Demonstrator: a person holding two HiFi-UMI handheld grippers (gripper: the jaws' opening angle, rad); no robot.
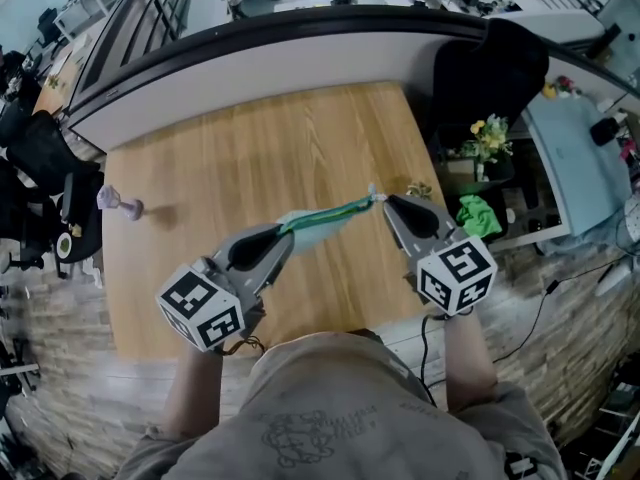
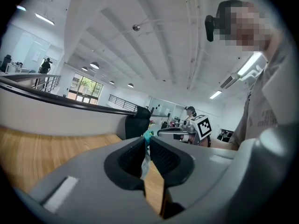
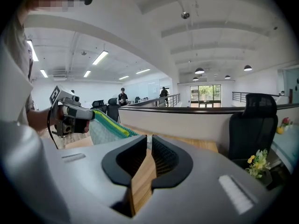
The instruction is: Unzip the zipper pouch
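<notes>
Head view — left claw and right claw each pinch an end of the zipper pouch.

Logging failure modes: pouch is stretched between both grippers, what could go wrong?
1. The right gripper pinches only a small pale tab at its jaw tips, so the tab could slip out under pull.
2. The left gripper holds just a thin edge of the teal fabric zipper pouch, in mid-air above the wooden table. That edge may pull free, or the pouch may bunch and jam the zipper.
</notes>
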